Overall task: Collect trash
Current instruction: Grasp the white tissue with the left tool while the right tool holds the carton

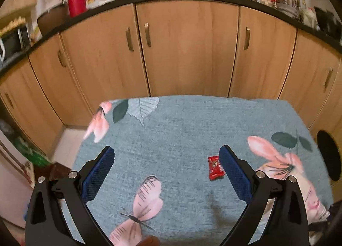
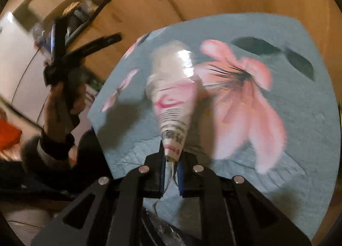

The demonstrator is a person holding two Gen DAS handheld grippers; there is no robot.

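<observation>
While left claw [image 1: 166, 160] gapes empty | right claw [image 2: 171, 158] pinches printed wrapper [image 2: 171, 87] | text unreadable

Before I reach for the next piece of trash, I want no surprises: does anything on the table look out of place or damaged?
Only litter stands out. A small red wrapper lies loose on the floral tablecloth, just inside the open left gripper's right finger. The right gripper pinches a crumpled white printed wrapper by its end. No spill or damage shows.
</observation>
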